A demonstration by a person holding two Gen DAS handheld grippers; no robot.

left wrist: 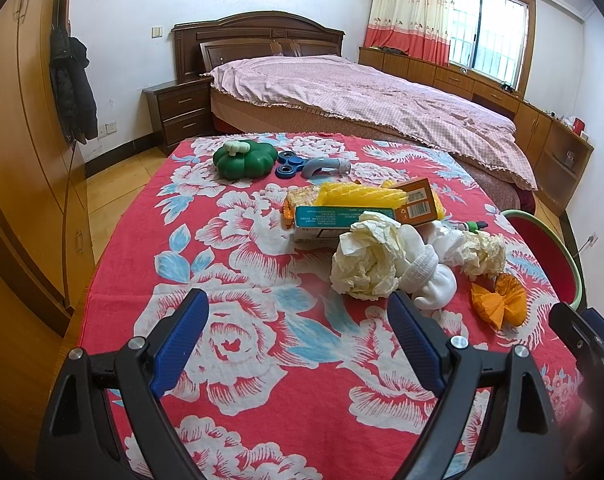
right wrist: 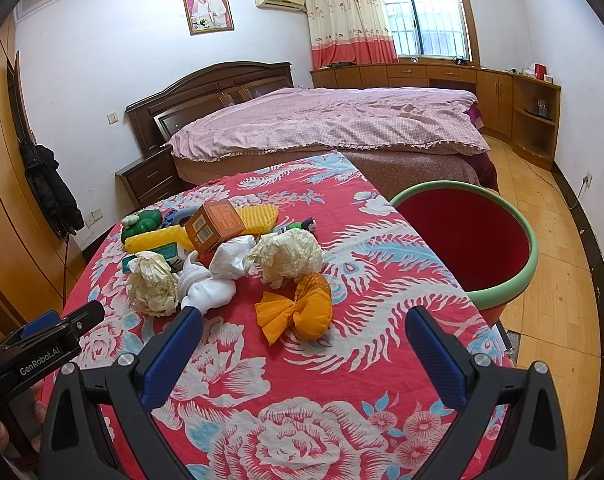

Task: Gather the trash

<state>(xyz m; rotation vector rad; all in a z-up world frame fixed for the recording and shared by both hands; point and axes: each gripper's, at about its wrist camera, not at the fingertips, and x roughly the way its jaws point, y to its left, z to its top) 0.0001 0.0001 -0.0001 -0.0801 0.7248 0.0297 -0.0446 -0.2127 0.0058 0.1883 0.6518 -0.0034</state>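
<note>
Your right claw (right wrist: 304, 340) is spread wide and empty, with the orange paper wad (right wrist: 298, 312) just ahead between its fingers. Your left claw (left wrist: 298, 328) is spread too, the cream crumpled paper (left wrist: 366, 260) just beyond its right finger. Farther right of your right claw sits the red bin (right wrist: 514, 276)
</note>
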